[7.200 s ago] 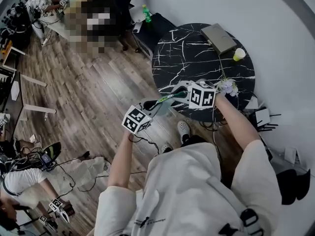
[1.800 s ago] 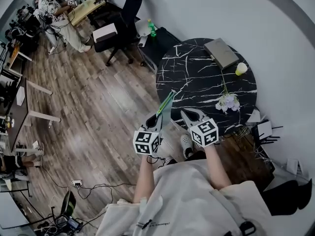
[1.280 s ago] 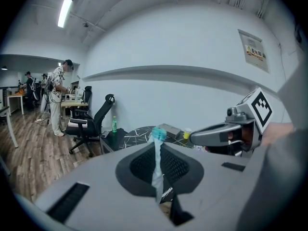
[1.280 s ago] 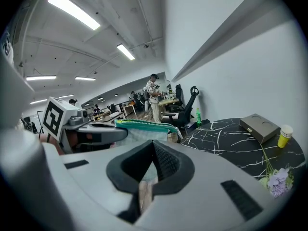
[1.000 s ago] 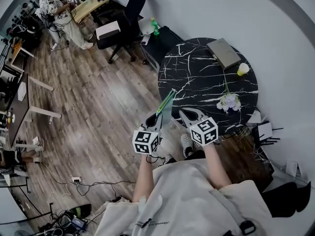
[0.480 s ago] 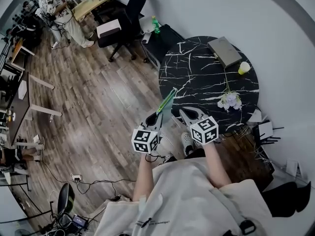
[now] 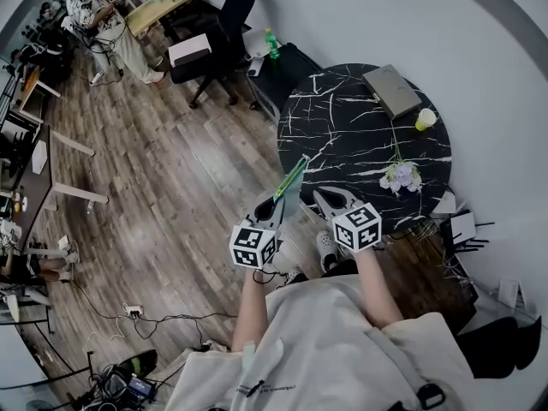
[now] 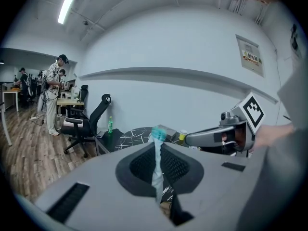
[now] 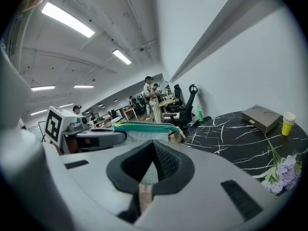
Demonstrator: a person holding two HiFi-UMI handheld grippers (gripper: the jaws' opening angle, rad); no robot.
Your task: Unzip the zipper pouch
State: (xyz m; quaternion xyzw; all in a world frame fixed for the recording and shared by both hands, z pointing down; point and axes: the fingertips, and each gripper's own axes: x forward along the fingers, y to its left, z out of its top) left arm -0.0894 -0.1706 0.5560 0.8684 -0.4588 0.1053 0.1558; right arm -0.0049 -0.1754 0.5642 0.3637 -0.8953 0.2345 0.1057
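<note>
The zipper pouch (image 7: 289,187) is pale mesh with a green zipper (image 9: 142,126) along its top edge. I hold it in the air between both grippers, off the near left rim of the table. My left gripper (image 7: 267,209) is shut on one end; in the left gripper view the pouch (image 8: 157,163) shows edge-on as a thin pale strip between the closed jaws. My right gripper (image 7: 322,198) is shut on the mesh body (image 9: 146,170) below the zipper. The left gripper (image 9: 82,131) and right gripper (image 8: 211,137) face each other closely.
A round black marble table (image 7: 342,135) stands ahead with a grey box (image 7: 391,90), a yellow cup (image 7: 425,119) and a bunch of flowers (image 7: 401,176). An office chair (image 7: 201,45) and a green bottle (image 7: 274,44) stand beyond; people work at desks far left.
Several seconds ago the pouch was held flat at the table's edge; now it stands off the rim over the floor. Over the last second nothing visibly moved.
</note>
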